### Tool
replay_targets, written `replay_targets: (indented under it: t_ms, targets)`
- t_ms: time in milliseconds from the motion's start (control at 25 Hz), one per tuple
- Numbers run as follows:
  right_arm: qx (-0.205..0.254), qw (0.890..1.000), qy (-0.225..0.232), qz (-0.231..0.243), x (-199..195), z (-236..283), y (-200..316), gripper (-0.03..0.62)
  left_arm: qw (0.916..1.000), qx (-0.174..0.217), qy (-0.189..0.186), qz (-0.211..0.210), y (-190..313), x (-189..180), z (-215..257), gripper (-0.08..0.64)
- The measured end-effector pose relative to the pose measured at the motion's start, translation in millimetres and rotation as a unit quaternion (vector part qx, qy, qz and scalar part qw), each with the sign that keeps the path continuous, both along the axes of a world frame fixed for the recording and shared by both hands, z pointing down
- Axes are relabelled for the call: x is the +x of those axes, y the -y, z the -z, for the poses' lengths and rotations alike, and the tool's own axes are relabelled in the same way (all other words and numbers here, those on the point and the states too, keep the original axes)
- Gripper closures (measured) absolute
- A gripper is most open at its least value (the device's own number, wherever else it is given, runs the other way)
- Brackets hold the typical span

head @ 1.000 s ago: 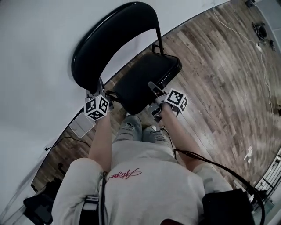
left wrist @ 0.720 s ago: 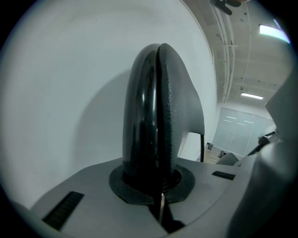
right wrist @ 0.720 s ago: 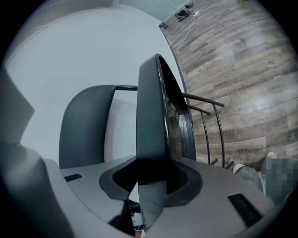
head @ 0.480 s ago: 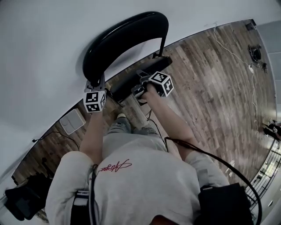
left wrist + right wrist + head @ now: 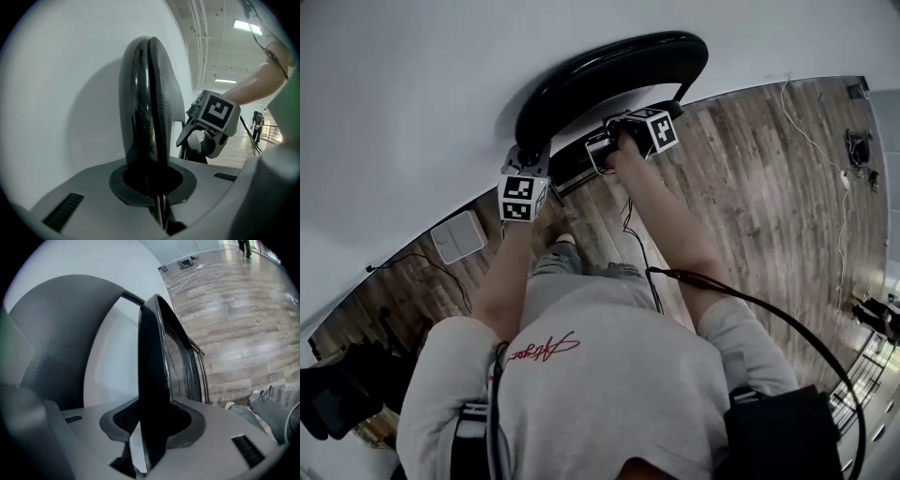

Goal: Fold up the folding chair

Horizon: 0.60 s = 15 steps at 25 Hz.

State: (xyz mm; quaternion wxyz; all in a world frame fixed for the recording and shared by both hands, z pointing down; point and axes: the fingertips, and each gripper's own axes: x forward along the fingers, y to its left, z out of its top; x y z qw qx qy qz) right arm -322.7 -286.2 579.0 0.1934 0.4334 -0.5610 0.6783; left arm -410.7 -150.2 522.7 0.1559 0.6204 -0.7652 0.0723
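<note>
The black folding chair stands against a white wall. Its curved backrest (image 5: 609,70) is at the top of the head view. My left gripper (image 5: 525,161) is shut on the backrest's left end, and the left gripper view shows the backrest (image 5: 147,108) edge-on between the jaws (image 5: 157,187). My right gripper (image 5: 600,150) is shut on the front edge of the seat (image 5: 572,169), which is tipped up close under the backrest. From the right gripper view the seat (image 5: 159,376) rises edge-on out of the jaws (image 5: 150,427), with the backrest (image 5: 51,333) at the left. The chair's legs are hidden.
Wooden floor (image 5: 750,187) spreads to the right. A white box (image 5: 457,236) lies on it by the wall at the left, and a thin cable (image 5: 797,112) runs at the far right. The person's shoe (image 5: 562,242) is just below the chair. A dark bag (image 5: 337,394) sits at lower left.
The right gripper has swung the seat's front edge up and toward the wall, from flat to nearly upright against the backrest. The left gripper has stayed on the backrest.
</note>
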Motion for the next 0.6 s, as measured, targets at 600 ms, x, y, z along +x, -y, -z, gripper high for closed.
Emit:
replay_targets:
  t_ms: [600]
  targets:
    - [0.026,0.999,-0.037,0.014,-6.7,1.0,-2.1,0.451,0.9997,0.006,-0.022,-0.006,-6.8,0.1,-1.3,0.542]
